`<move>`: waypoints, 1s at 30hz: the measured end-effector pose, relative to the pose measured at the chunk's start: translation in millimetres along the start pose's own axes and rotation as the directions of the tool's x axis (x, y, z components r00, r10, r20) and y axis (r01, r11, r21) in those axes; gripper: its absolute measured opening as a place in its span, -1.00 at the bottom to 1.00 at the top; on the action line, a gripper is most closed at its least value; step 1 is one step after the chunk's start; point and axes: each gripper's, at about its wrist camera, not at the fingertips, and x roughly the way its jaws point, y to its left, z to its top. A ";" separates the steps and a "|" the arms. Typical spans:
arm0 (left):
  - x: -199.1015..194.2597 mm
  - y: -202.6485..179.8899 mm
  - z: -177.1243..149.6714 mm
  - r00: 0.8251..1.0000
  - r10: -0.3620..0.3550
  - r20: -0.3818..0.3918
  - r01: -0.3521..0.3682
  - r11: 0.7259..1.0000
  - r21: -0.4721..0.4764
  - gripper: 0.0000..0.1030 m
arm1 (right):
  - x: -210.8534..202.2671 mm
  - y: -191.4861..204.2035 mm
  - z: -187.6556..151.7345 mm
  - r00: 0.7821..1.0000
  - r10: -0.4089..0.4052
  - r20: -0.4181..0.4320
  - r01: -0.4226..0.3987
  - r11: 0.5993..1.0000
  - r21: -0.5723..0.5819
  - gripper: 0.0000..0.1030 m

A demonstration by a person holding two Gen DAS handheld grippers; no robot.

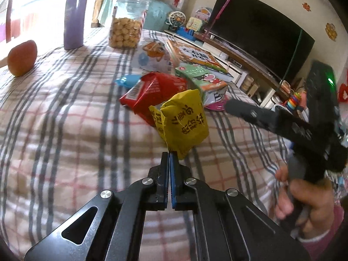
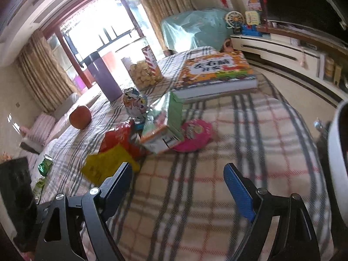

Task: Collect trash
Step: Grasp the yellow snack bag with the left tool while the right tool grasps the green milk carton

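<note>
My left gripper [image 1: 169, 154] is shut on the lower edge of a yellow snack wrapper [image 1: 184, 119] and holds it just above the plaid tablecloth [image 1: 76, 119]. Behind it lie a red snack bag [image 1: 156, 91], a green carton [image 1: 202, 80], a blue wrapper [image 1: 128, 80] and a pink wrapper [image 1: 215, 105]. My right gripper [image 2: 177, 174] is open and empty above the cloth, right of the yellow wrapper [image 2: 104, 167]. The red bag [image 2: 119, 139], the green carton [image 2: 163, 124] and the pink wrapper [image 2: 195, 134] lie ahead of it. The right gripper also shows in the left wrist view [image 1: 239, 107].
A purple flask [image 1: 75, 15], a clear jar of snacks [image 1: 127, 21], an orange fruit [image 1: 21, 57] and a picture book [image 1: 195, 54] stand farther back. A white bin [image 2: 337, 163] is at the right edge. A green can [image 2: 45, 165] lies off the table's left side.
</note>
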 end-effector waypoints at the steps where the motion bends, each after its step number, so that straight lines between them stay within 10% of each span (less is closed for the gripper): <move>1: -2.4 1.0 -1.6 1.000 0.002 0.002 -0.002 1.000 0.001 -0.98 | 3.7 2.5 2.7 1.000 0.001 0.000 -0.001 1.000 -0.008 0.70; 11: -13.4 16.7 -12.6 1.000 -0.002 -0.013 0.001 1.000 -0.030 -0.98 | 40.2 30.4 28.6 0.998 -0.057 0.007 0.058 0.986 -0.159 0.66; 14: -13.8 20.6 -13.5 1.000 0.000 -0.019 -0.001 0.999 -0.048 -0.98 | 49.7 32.8 30.6 0.996 -0.091 0.004 0.091 0.978 -0.187 0.05; 18: -15.9 22.2 -13.8 1.000 0.002 -0.025 -0.004 0.998 -0.062 -0.91 | 45.7 31.1 28.0 0.996 -0.094 0.009 0.094 0.978 -0.185 0.06; 27: -19.6 6.6 -8.7 1.000 0.016 0.005 -0.016 0.998 -0.068 0.57 | -13.8 11.4 -8.2 0.999 -0.041 0.023 0.043 0.993 -0.108 0.05; 30: -13.1 2.3 -2.4 1.000 0.027 0.012 -0.026 0.997 -0.075 0.57 | -29.6 -3.6 -28.6 0.999 -0.051 0.003 0.052 0.997 -0.064 0.05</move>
